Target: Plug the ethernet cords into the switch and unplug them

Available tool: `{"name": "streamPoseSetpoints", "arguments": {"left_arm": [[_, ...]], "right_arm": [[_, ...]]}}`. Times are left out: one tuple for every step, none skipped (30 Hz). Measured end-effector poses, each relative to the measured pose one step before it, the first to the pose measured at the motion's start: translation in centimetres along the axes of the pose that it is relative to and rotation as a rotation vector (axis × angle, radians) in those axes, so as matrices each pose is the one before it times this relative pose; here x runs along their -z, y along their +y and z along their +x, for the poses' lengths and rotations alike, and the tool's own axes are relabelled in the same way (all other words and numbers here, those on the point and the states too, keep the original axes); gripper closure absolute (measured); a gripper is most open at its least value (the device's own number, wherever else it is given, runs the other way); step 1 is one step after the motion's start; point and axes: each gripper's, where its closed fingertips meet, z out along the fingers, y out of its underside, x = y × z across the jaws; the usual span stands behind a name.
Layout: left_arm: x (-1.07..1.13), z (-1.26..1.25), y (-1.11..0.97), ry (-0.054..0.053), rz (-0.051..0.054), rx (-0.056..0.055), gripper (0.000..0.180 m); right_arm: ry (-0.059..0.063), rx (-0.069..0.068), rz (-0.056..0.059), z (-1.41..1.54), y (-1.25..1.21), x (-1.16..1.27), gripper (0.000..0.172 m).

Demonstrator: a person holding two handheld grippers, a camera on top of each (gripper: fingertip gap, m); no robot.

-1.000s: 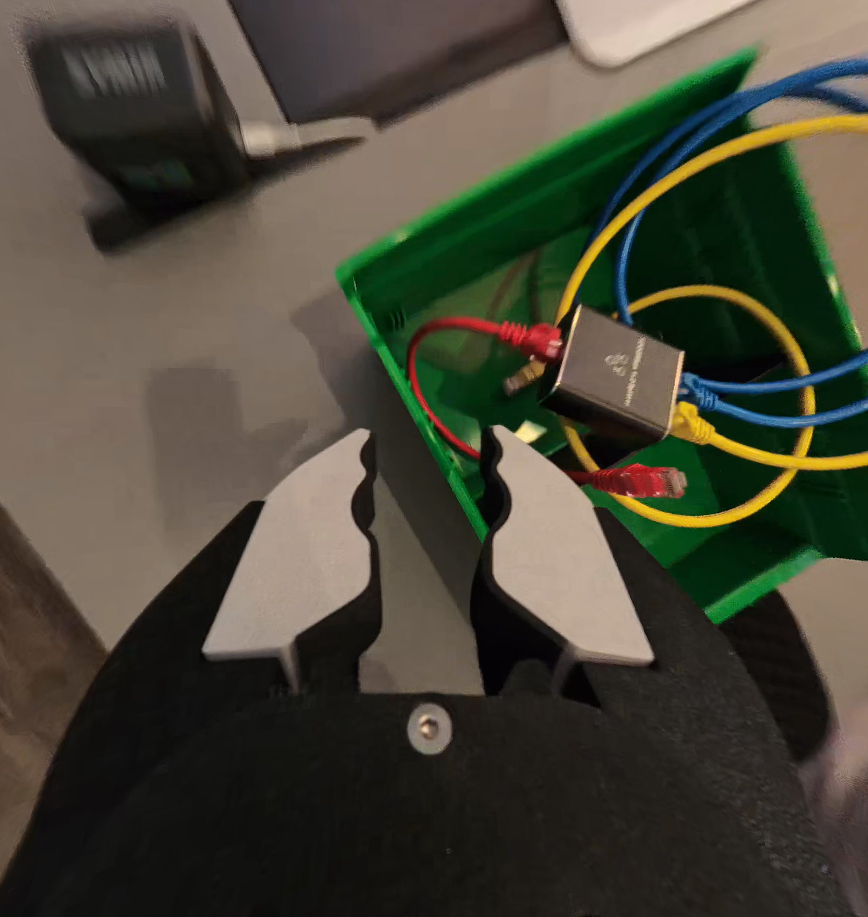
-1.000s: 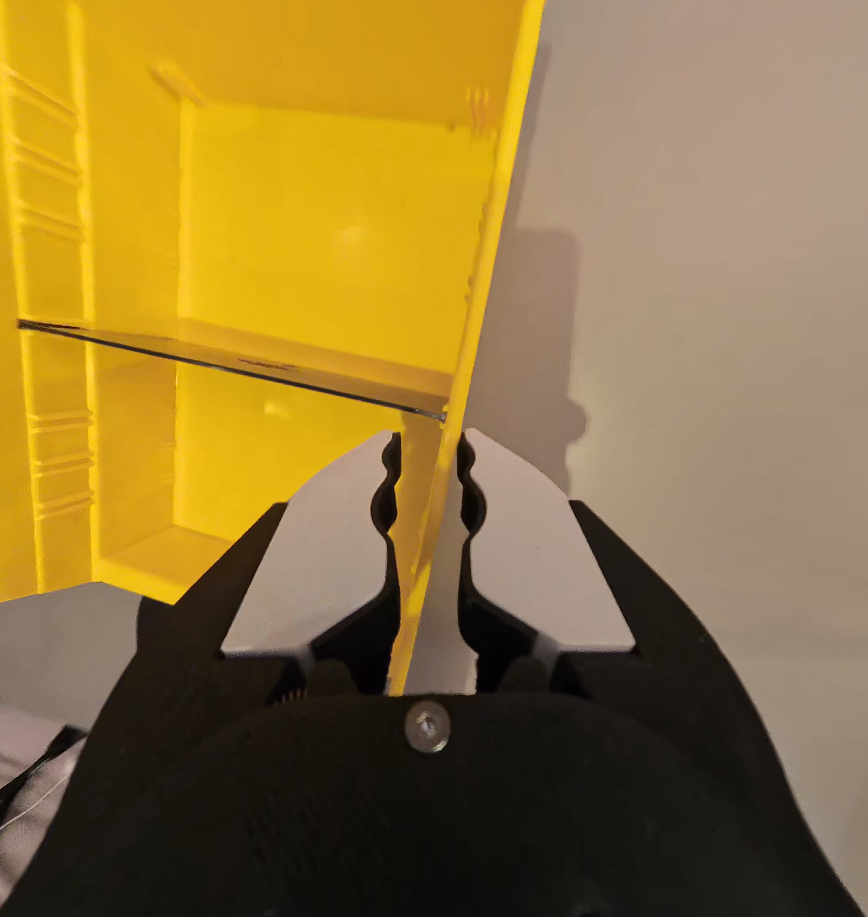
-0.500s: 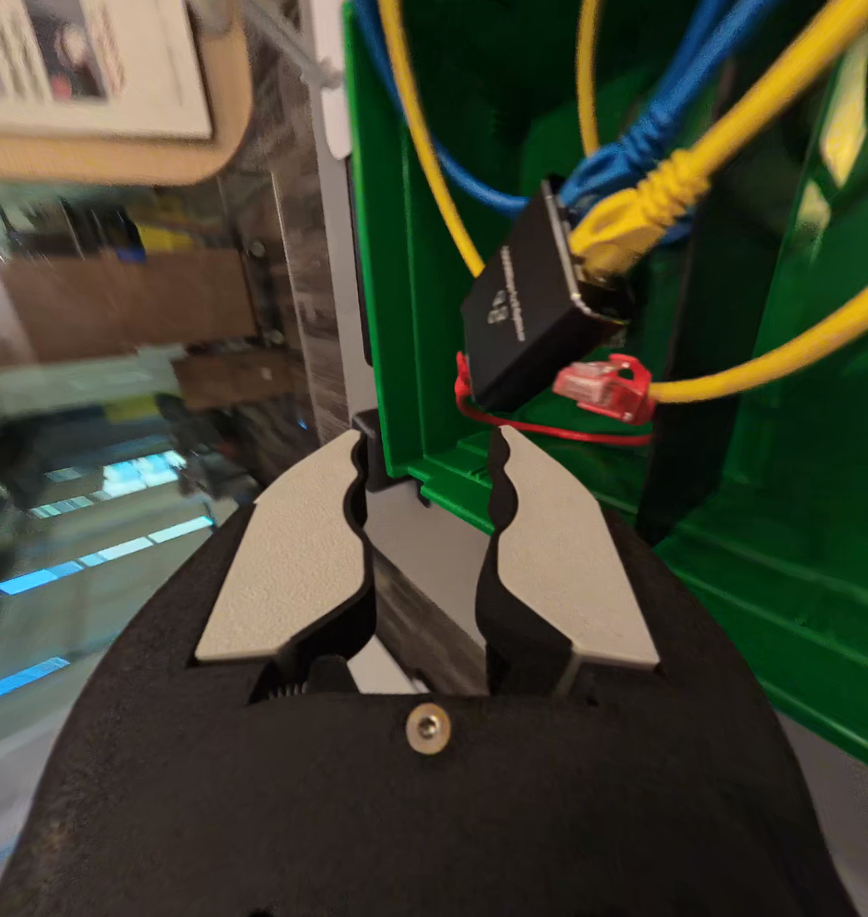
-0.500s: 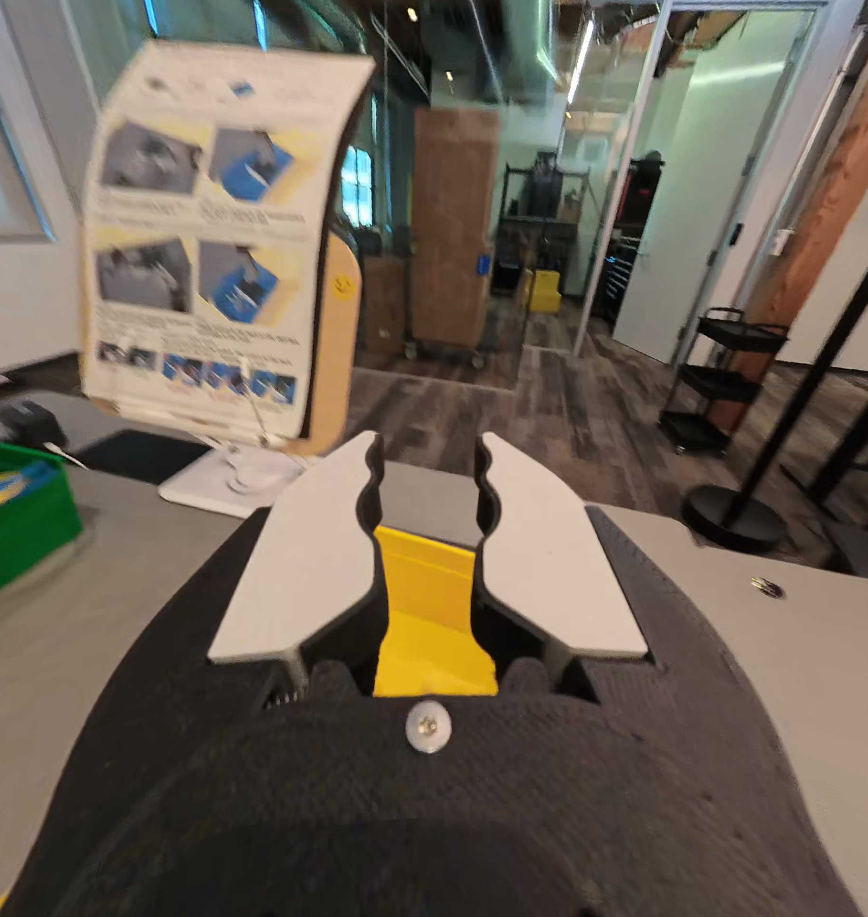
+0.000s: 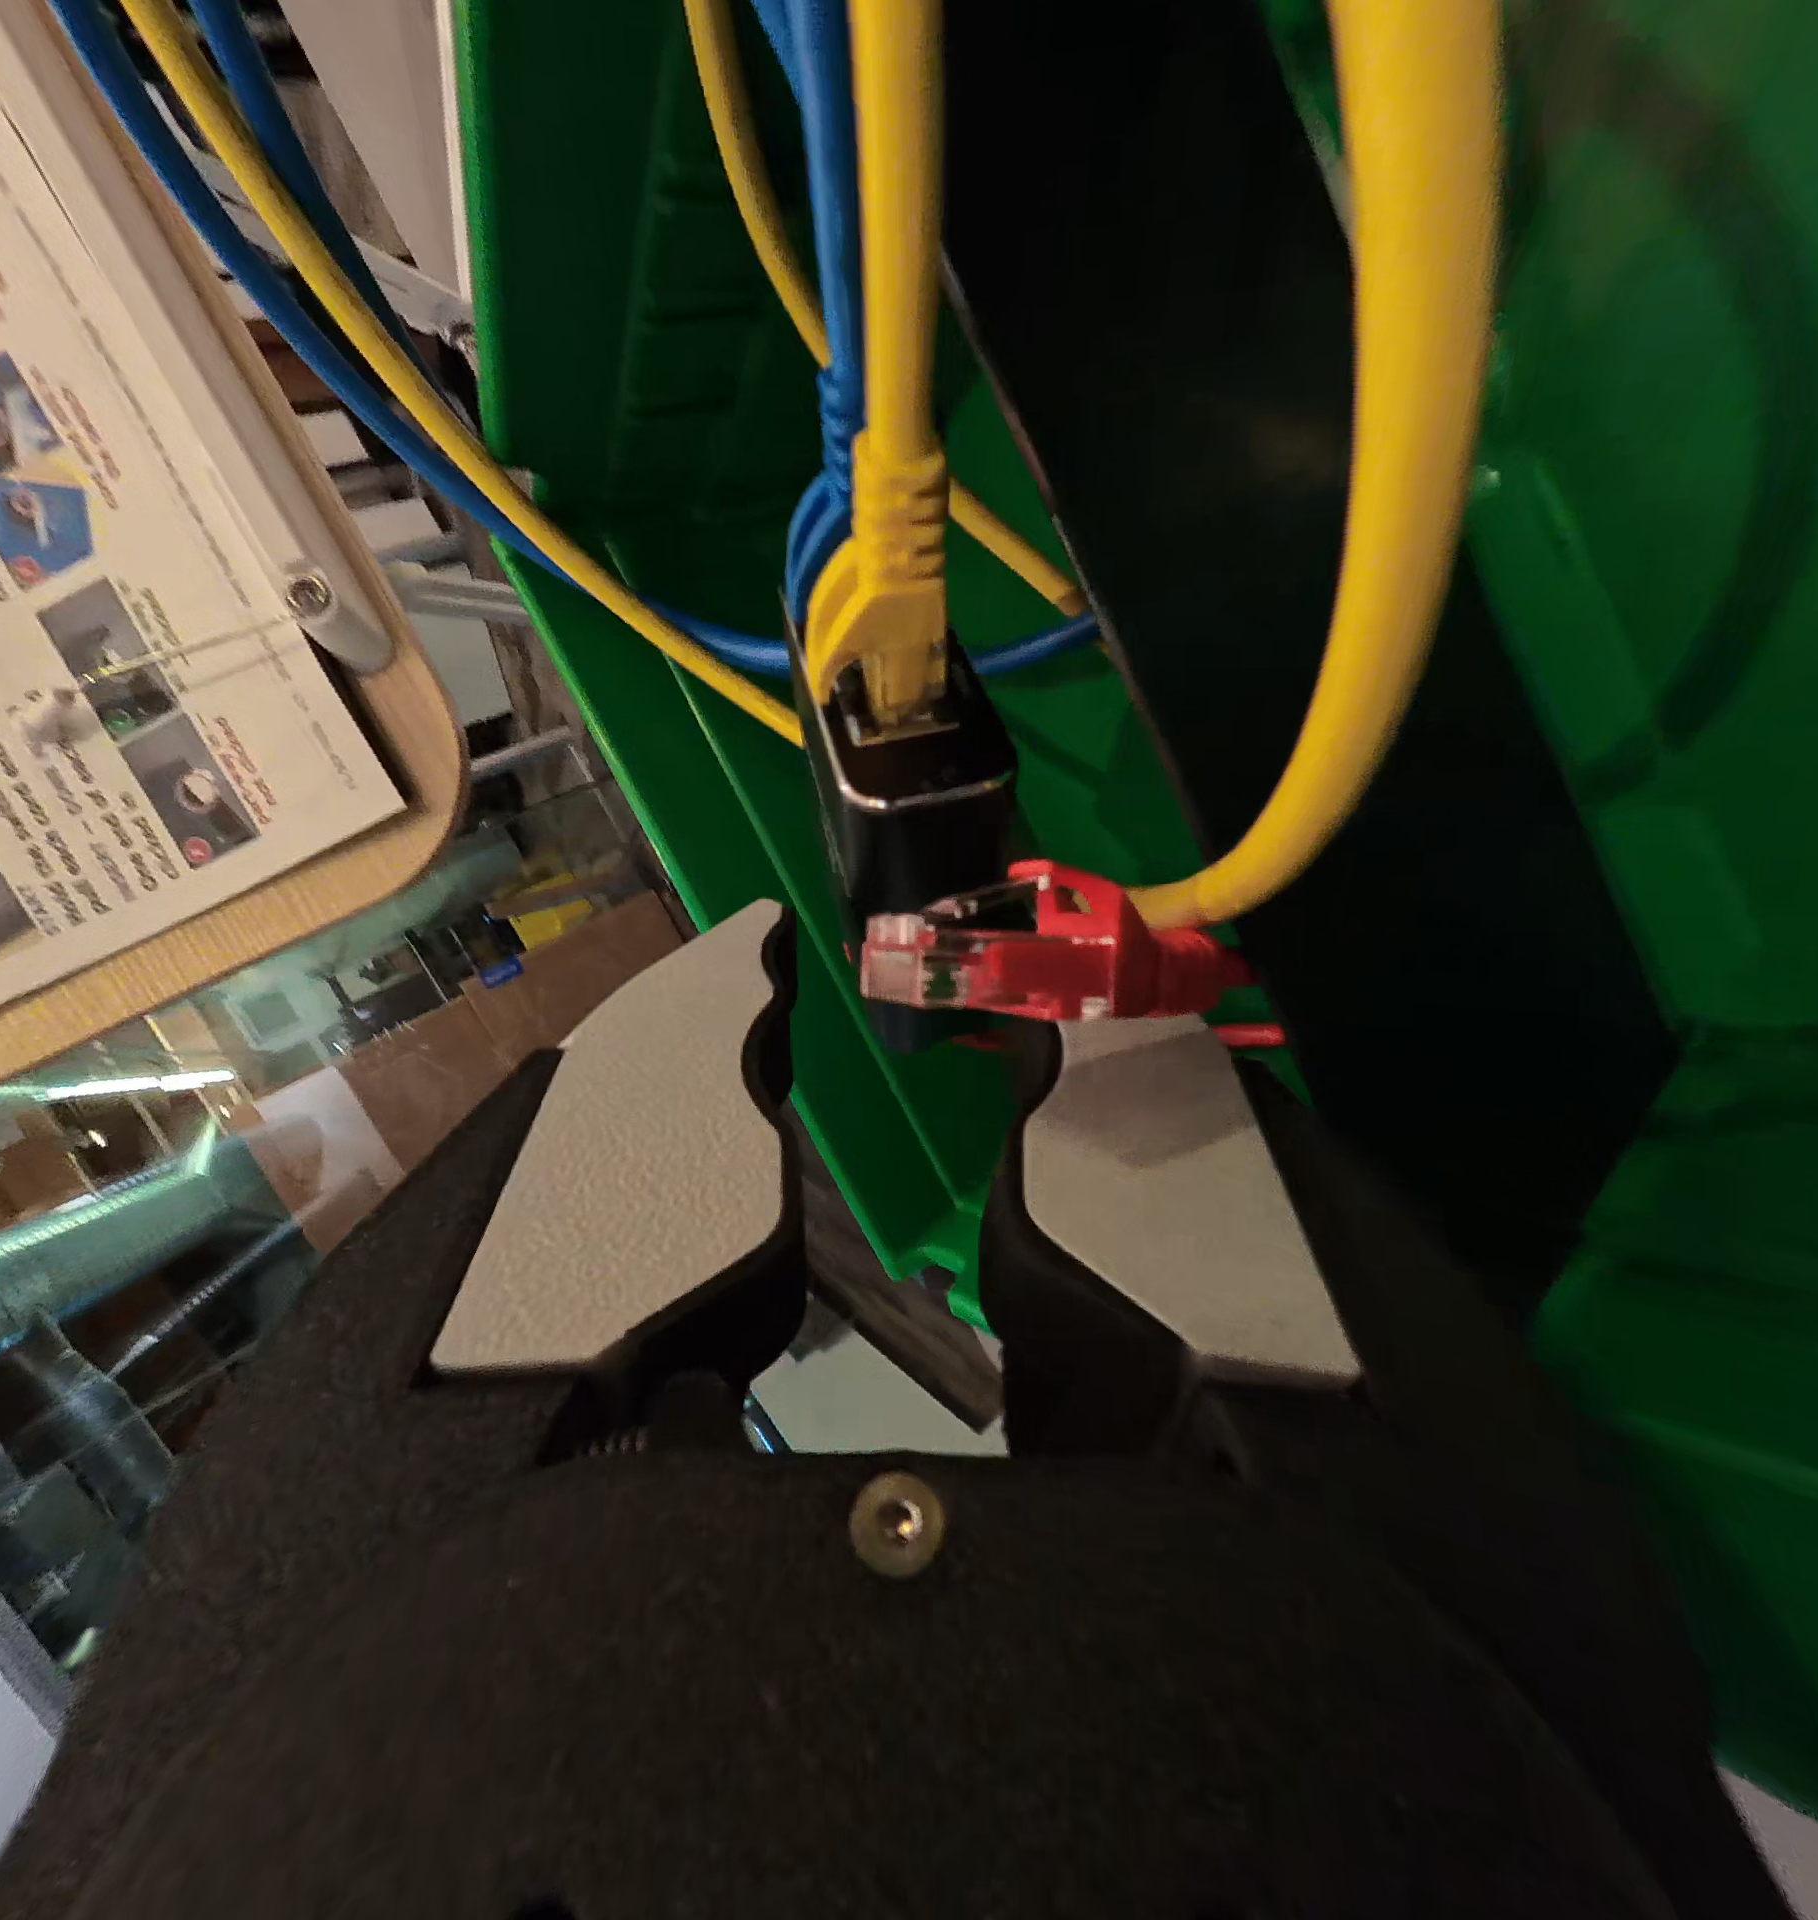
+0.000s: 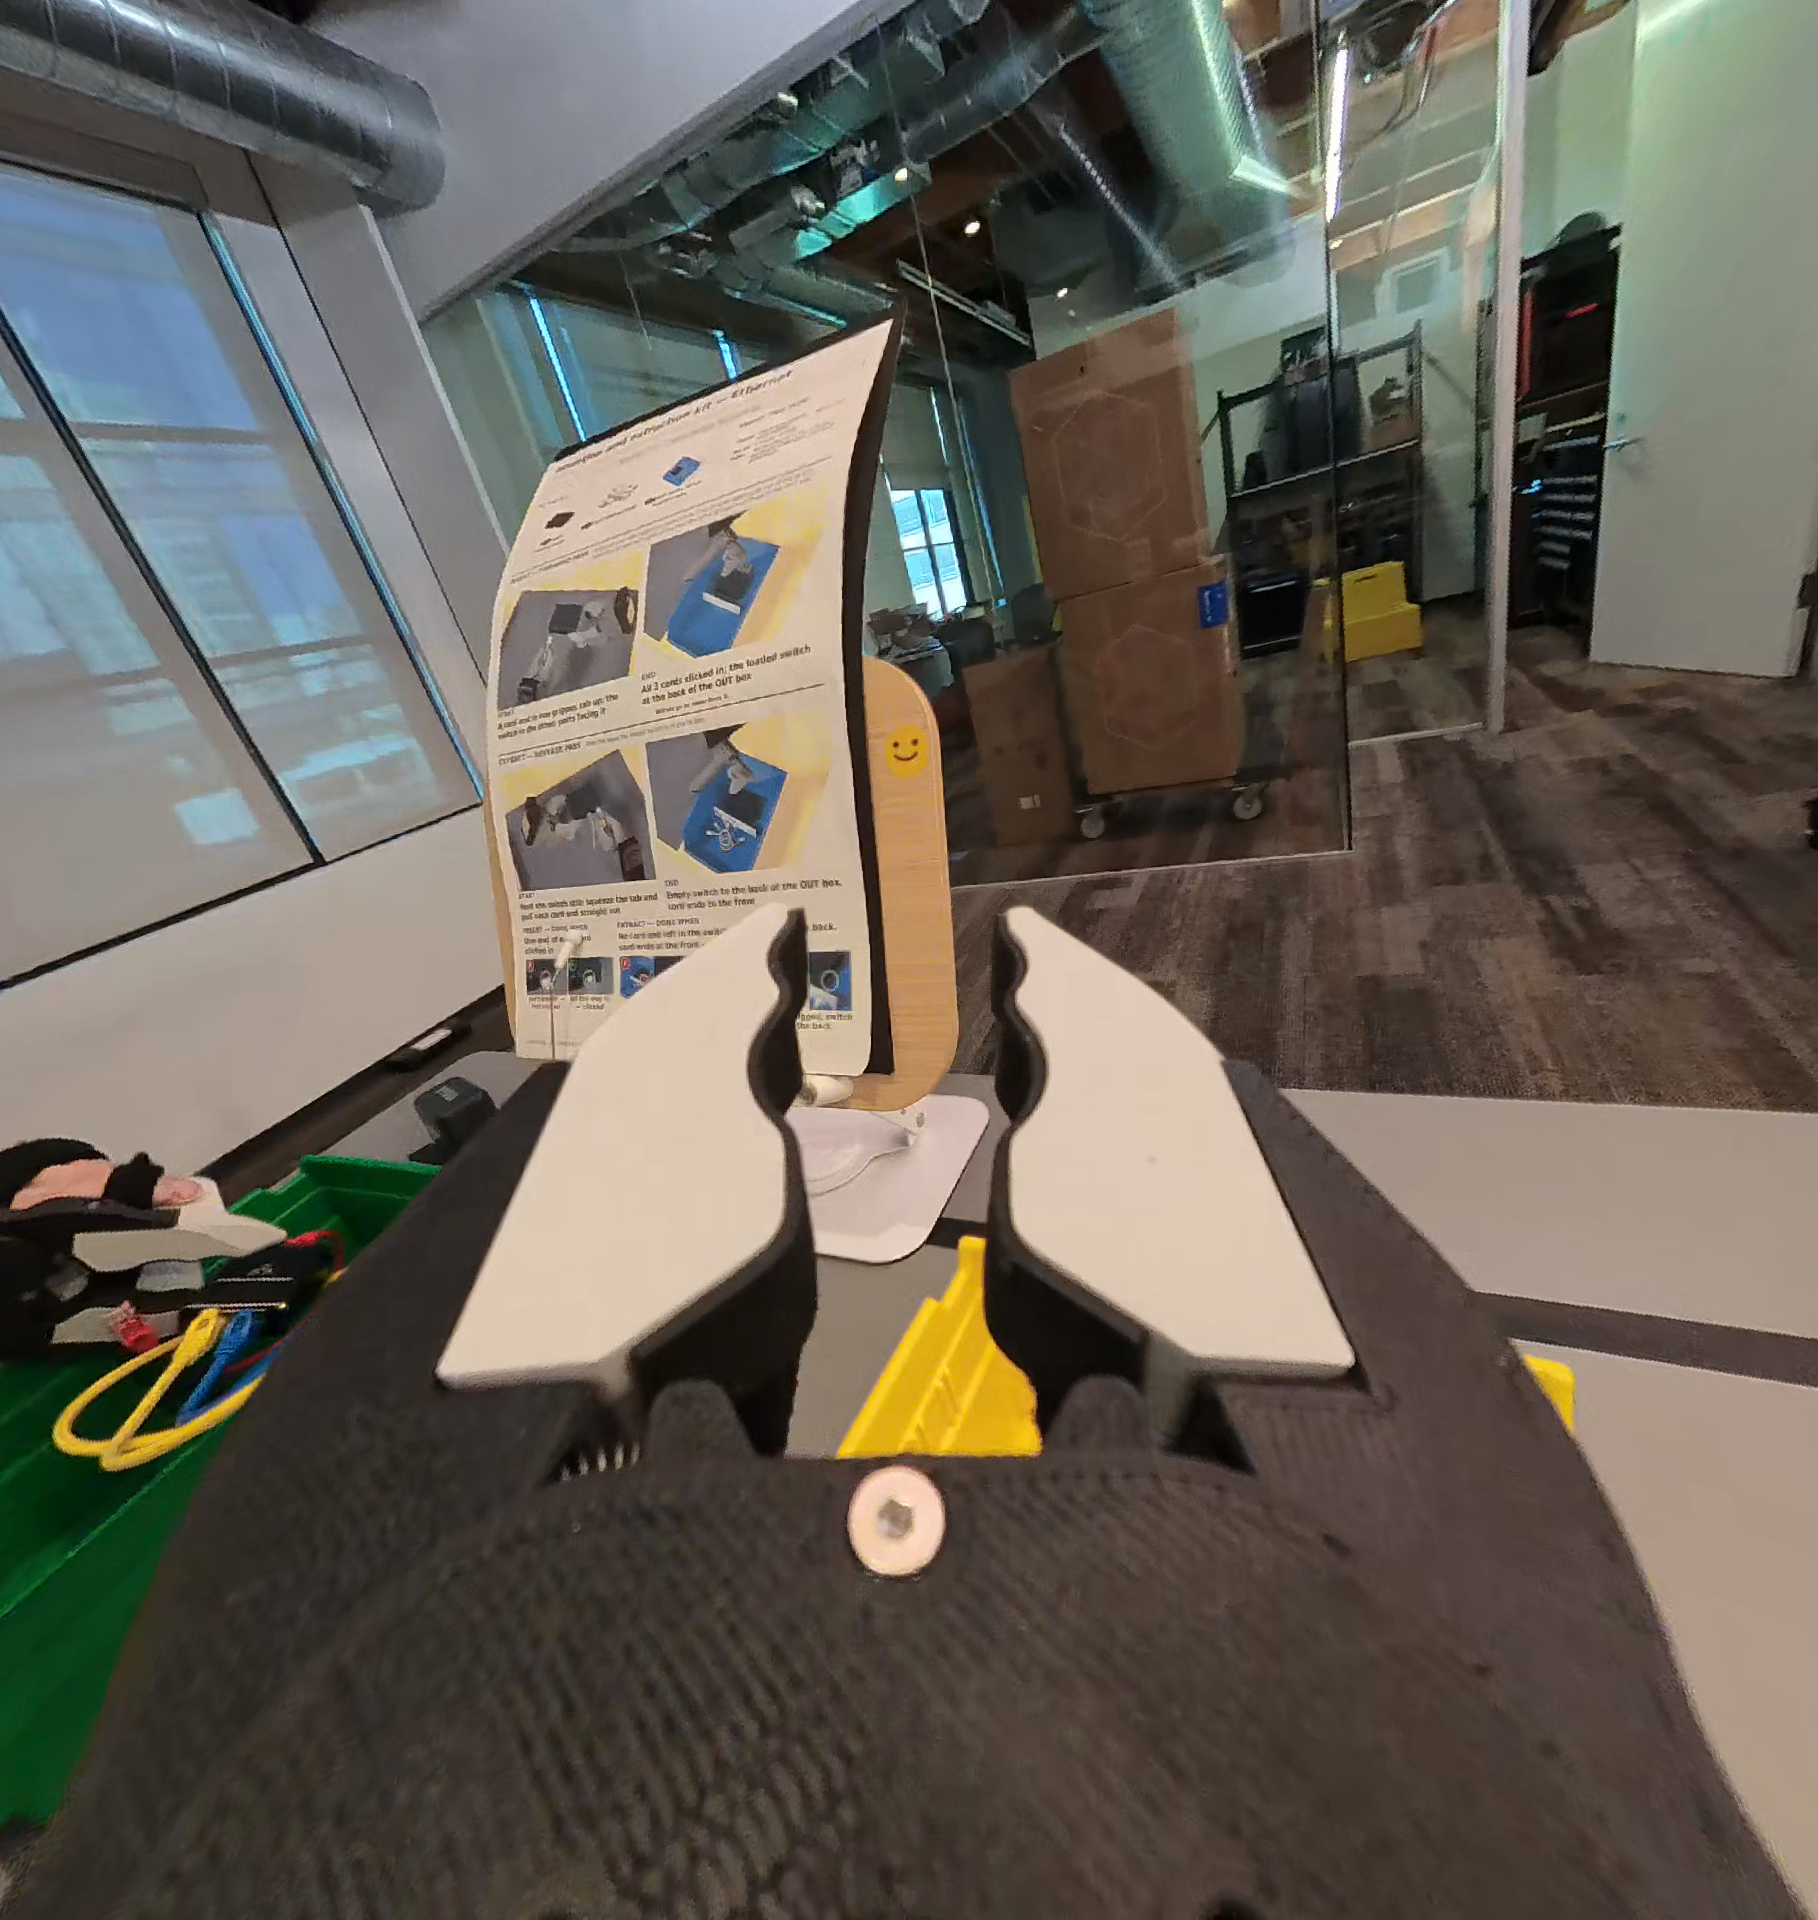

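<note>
- Left wrist view: the left gripper (image 5: 889,1049) straddles the green bin's wall (image 5: 863,1132), fingers spread, probably reaching for the black switch (image 5: 910,800); a yellow cord (image 5: 889,520) is plugged in, a red plug (image 5: 998,961) lies loose.
- The right gripper (image 6: 900,1039) hovers above the yellow bin (image 6: 946,1382), fingers apart, holding nothing.

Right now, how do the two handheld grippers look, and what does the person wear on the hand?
Each gripper, left and right, has a black textured body, pale grey flat fingers with wavy black inner edges and one silver screw. A black glove covers part of the hand.
</note>
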Motion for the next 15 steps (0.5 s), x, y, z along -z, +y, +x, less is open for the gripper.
{"name": "streamPoseSetpoints", "arguments": {"left_arm": [[-0.176, -0.007, -0.172, -0.0015, 0.0146, -0.0182, 0.148], [-0.255, 0.088, -0.103, 0.0016, 0.0098, -0.0254, 0.151], [-0.355, 0.046, -0.001, -0.0051, -0.0021, -0.0293, 0.152], [-0.395, -0.029, 0.133, -0.0106, -0.0149, -0.0321, 0.151], [-0.309, -0.136, 0.130, -0.0102, -0.0181, -0.0278, 0.151], [-0.219, -0.227, 0.082, -0.0100, -0.0183, -0.0083, 0.151], [-0.168, -0.229, 0.070, -0.0099, -0.0172, 0.0100, 0.152], [-0.081, -0.180, 0.008, -0.0070, -0.0111, 0.0179, 0.152], [0.027, -0.166, -0.001, -0.0030, -0.0094, 0.0190, 0.150], [0.101, -0.268, 0.185, -0.0075, -0.0220, 0.0182, 0.150], [0.202, -0.384, 0.218, -0.0108, -0.0232, 0.0237, 0.154], [0.336, -0.429, 0.024, -0.0063, -0.0047, 0.0342, 0.154], [0.462, -0.522, -0.042, -0.0050, 0.0017, 0.0380, 0.155], [0.521, -0.685, 0.067, -0.0112, -0.0062, 0.0330, 0.155], [0.565, -0.758, 0.119, -0.0111, -0.0098, 0.0268, 0.156]], "right_arm": [[0.0024, -0.0003, -0.0086, 0.048, -0.063, -0.307, 0.137], [0.0031, 0.0012, -0.0034, 0.040, -0.108, -0.260, 0.137], [0.0001, -0.0018, 0.0056, -0.015, -0.143, -0.191, 0.137], [-0.0049, -0.0075, 0.0132, -0.099, -0.150, -0.139, 0.137], [-0.0098, -0.0116, 0.0135, -0.145, -0.024, -0.106, 0.137], [-0.0097, -0.0124, 0.0070, -0.106, 0.155, -0.120, 0.138], [-0.0069, -0.0088, -0.0022, -0.032, 0.316, -0.167, 0.139], [-0.0050, -0.0020, -0.0162, 0.029, 0.488, -0.211, 0.139], [-0.0004, 0.0024, -0.0295, 0.081, 0.633, -0.226, 0.138], [0.0009, 0.0048, -0.0333, 0.082, 0.653, -0.241, 0.139], [-0.0063, 0.0074, -0.0285, -0.109, 0.545, -0.270, 0.139], [-0.0132, 0.0074, -0.0177, -0.308, 0.389, -0.308, 0.140], [-0.0215, 0.0094, -0.0151, -0.549, 0.308, -0.374, 0.141], [-0.0282, 0.0126, -0.0166, -0.773, 0.306, -0.437, 0.141], [-0.0365, 0.0167, -0.0192, -1.040, 0.320, -0.529, 0.141]]}}
